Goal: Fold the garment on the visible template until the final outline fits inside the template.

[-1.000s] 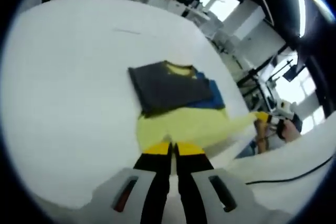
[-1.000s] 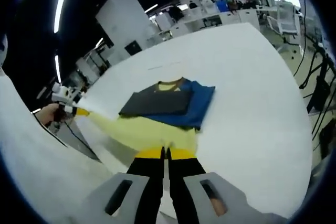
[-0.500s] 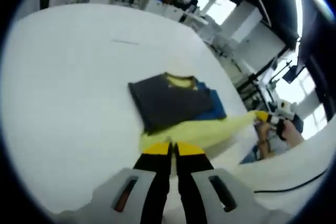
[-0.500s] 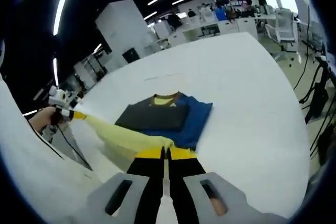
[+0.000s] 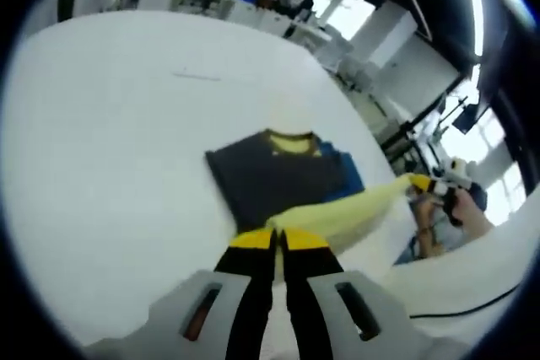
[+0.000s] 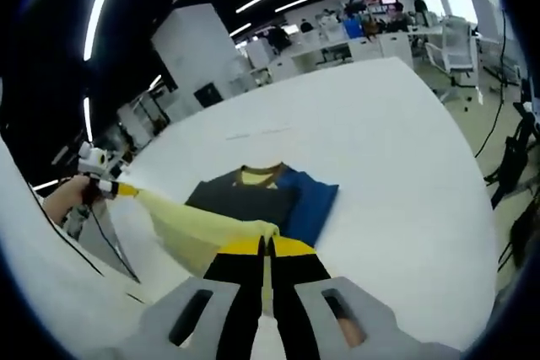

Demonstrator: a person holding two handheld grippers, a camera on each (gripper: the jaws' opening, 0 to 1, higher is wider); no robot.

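Yellow garment (image 5: 337, 217) lifted ahead of both jaws, hiding part of one dark template (image 5: 270, 176) and one blue sheet (image 6: 310, 204) on the tabletop (image 5: 110, 141); left gripper (image 5: 278, 240) and right gripper (image 6: 266, 246) each clamp its edge

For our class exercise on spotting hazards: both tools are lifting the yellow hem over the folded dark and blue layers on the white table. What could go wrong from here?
1. The yellow garment hangs slack between the left tool and the right tool; it may sag and land creased.
2. Carrying it forward could drag on the dark panel and blue layer, disturbing the folds.
3. The stack sits toward the white table edge nearest the person, so cloth could slip off.
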